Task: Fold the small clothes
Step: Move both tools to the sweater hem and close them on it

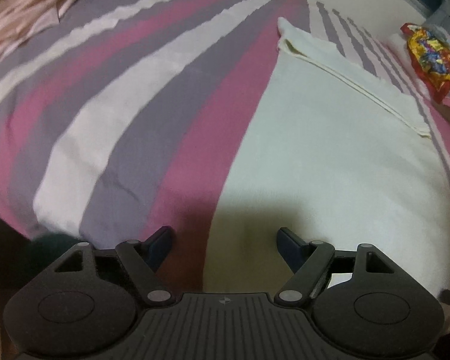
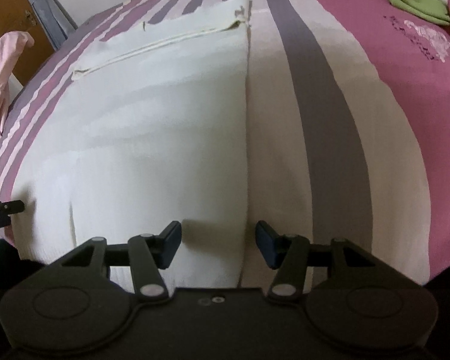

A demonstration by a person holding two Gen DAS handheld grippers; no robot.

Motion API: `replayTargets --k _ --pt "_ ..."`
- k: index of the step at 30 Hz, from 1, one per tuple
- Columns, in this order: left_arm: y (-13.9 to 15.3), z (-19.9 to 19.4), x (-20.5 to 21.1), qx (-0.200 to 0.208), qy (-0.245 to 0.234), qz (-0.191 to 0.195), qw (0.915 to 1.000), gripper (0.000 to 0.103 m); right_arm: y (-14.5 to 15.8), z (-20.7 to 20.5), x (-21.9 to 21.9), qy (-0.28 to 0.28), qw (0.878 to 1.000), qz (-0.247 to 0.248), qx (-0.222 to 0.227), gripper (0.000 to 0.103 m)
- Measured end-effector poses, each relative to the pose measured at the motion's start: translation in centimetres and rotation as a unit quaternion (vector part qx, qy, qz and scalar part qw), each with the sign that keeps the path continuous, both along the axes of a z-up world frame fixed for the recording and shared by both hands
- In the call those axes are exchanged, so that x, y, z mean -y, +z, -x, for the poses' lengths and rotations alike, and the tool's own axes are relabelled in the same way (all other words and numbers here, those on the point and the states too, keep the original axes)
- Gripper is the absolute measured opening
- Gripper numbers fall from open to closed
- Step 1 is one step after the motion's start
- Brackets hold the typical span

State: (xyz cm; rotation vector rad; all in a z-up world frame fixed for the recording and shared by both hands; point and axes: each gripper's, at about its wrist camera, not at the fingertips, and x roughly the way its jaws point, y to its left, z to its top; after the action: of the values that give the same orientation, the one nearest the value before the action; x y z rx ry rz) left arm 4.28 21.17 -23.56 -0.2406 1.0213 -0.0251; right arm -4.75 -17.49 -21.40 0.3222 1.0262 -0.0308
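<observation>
On the left side of the scene, the left tool hangs above the near left edge of the white knitted garment, which lies flat on the striped pink, grey and white bedsheet. Its jaws stand wide and there is nothing between them; the cloth border runs just under the gap, approx. in the middle. Far left on the bed is a pale pink crumpled cloth, not part of this step I think.

The garment itself is in the middle of the bed, between the two tools. Its long axis goes from near to far, w/ the hemmed end pointing to the far side. It seems already folded once along its length, because the right border is a straight thick edge, but I cannot be sure.

On the right, the right tool is over the near right edge of the garment. Its jaws are about half apart and empty; the straight edge passes between them, not touched yet as far as I can see. Far right lie a green folded cloth and, in the left view, a colourful wrapper packet.

Step in hand, in my judgement: reaching for the two near corners. Next move needs both tools lower, each closing on one corner, then carrying the near end toward the far hem evenly, so the fold stays square.
</observation>
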Motion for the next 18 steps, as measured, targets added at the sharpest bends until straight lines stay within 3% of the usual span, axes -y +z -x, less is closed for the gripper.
replayTargets --k 7,8,9,13,14,15,16,17,18 --pt "-1.0 1.0 0.1 -0.007 -0.011 0.052 0.9986 0.072 -0.8 0.8 -0.3 0.003 1.0 -0.012 -0.018 0.054" --pt "-1.2 1.0 0.2 -0.006 -0.013 0.055 0.9984 0.048 -0.9 0.8 -0.4 0.004 1.0 -0.014 -0.021 0.054" --pt "-1.4 0.9 0.3 -0.011 -0.015 0.057 0.9982 0.043 -0.9 0.8 -0.4 0.005 1.0 -0.017 -0.024 0.053" --pt "-1.6 0.8 0.3 -0.012 -0.005 0.076 0.997 0.041 -1.0 0.7 -0.7 0.009 0.999 -0.02 -0.024 0.044" --pt "-1.5 0.8 0.3 -0.011 -0.008 0.08 0.9967 0.025 -0.9 0.7 -0.7 0.01 0.999 -0.021 -0.024 0.038" --pt "-1.4 0.9 0.4 -0.011 -0.013 0.082 0.9965 0.017 -0.9 0.7 -0.6 0.009 0.999 -0.025 -0.023 0.034" --pt "-1.4 1.0 0.4 -0.011 -0.017 0.086 0.9961 0.011 -0.9 0.8 -0.4 0.008 0.999 -0.031 -0.023 0.023" --pt "-1.3 1.0 0.3 -0.011 -0.019 0.089 0.9958 0.011 -0.8 0.8 -0.2 0.006 0.999 -0.038 -0.022 0.016" --pt "-1.4 0.9 0.5 -0.013 -0.023 0.087 0.9958 0.011 -0.8 0.8 -0.1 0.003 0.999 -0.045 -0.022 0.016"
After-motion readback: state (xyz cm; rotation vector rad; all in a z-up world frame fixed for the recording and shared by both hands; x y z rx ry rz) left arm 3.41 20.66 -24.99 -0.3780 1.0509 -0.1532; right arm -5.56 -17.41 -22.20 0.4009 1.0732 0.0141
